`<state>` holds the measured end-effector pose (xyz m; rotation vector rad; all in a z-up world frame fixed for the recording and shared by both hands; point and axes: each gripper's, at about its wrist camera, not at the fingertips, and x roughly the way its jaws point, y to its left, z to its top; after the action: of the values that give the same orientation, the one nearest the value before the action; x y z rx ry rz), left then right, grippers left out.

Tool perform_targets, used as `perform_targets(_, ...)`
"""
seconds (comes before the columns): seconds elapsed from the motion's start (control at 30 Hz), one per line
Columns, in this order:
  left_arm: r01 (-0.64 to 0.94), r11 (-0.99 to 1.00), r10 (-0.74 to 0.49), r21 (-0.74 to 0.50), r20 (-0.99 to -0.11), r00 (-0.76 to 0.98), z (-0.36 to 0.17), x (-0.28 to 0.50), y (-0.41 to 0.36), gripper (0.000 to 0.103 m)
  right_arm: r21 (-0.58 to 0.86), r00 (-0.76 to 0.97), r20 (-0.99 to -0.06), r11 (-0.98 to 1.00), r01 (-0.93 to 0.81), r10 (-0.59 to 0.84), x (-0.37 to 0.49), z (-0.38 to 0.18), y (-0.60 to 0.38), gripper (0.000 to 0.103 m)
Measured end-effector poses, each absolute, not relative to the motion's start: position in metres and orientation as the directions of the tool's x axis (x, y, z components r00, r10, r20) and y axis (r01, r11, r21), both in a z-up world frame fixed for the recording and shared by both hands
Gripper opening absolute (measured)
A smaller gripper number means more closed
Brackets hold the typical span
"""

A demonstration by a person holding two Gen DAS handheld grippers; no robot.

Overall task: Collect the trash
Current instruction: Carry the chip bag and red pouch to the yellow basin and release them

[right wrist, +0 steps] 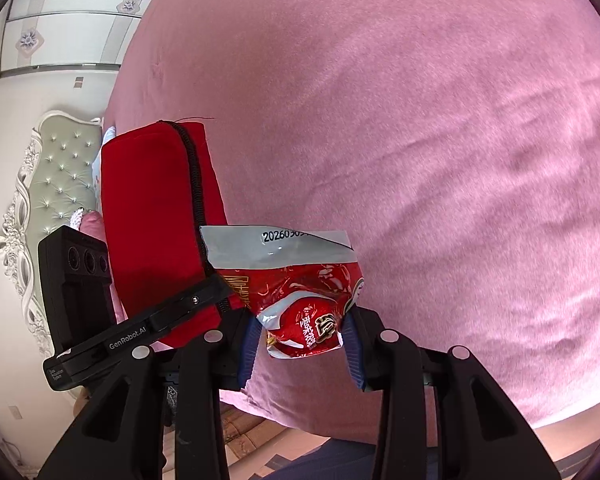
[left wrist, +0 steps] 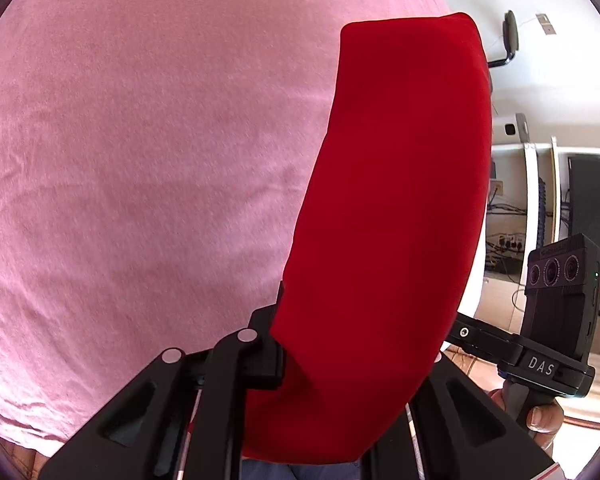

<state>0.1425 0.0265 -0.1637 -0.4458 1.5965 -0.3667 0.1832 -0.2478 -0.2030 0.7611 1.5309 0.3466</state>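
- The crinkly red and silver snack wrapper (right wrist: 300, 292) is the trash. It sits between the 2 blue pads (right wrist: 249, 346) of the right gripper (right wrist: 302, 346), which squeeze its lower part from both sides.
- The wrapper's torn silver top sticks up past the gripper, with black numbers printed on it.
- Just left of the wrapper is a soft red cloth bag (right wrist: 152, 216) with a black zipper down its side. The wrapper's top left corner overlaps the bag at its zipper edge.
- The left gripper (left wrist: 360, 344) is closed on that red bag (left wrist: 388, 208). The bag stands up tall between its black fingers and hides the tips.
- In the right wrist view, the left gripper's black arm (right wrist: 140, 332) crosses the bottom of the bag.
- In the left wrist view, the right gripper (left wrist: 540, 360) shows at the right edge, with a thumb (left wrist: 540, 416) on its handle.
- Behind it all is a bed with a fuzzy pink blanket (right wrist: 440, 140), lightly wrinkled.
- A pale padded headboard (right wrist: 60, 168) with buttons stands at the left of the right wrist view.
- White shelves with cables (left wrist: 508, 232) show past the bed.
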Motion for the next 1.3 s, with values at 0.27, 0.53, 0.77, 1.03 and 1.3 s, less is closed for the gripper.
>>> perform_targets(0.27, 0.109, 0.849, -0.504, -0.517, -0.854, -0.129, -0.142, 0.067, -0.046, 0.011, 0.641, 0.185, -0.758, 0.662, 0.388, 0.626, 0.087, -0.196, -0.304, 0.036)
perform_targets(0.53, 0.270, 0.800, -0.482, -0.535, -0.842, -0.241, -0.151, 0.010, -0.129, 0.011, 0.635, 0.300, -0.765, 0.589, 0.500, 0.570, -0.010, -0.187, -0.367, 0.036)
perform_targets(0.77, 0.432, 0.721, -0.418, -0.542, -0.837, -0.354, -0.154, -0.053, -0.230, 0.011, 0.627, 0.384, -0.772, 0.510, 0.589, 0.506, -0.097, -0.185, -0.430, 0.036)
perform_targets(1.03, 0.528, 0.655, -0.334, -0.541, -0.833, -0.441, -0.165, -0.134, -0.343, 0.012, 0.583, 0.428, -0.801, 0.387, 0.714, 0.417, -0.211, -0.202, -0.513, 0.036)
perform_targets(1.3, 0.559, 0.628, -0.258, -0.541, -0.823, -0.506, -0.193, -0.161, -0.438, 0.012, 0.529, 0.420, -0.836, 0.313, 0.789, 0.354, -0.290, -0.223, -0.590, 0.037)
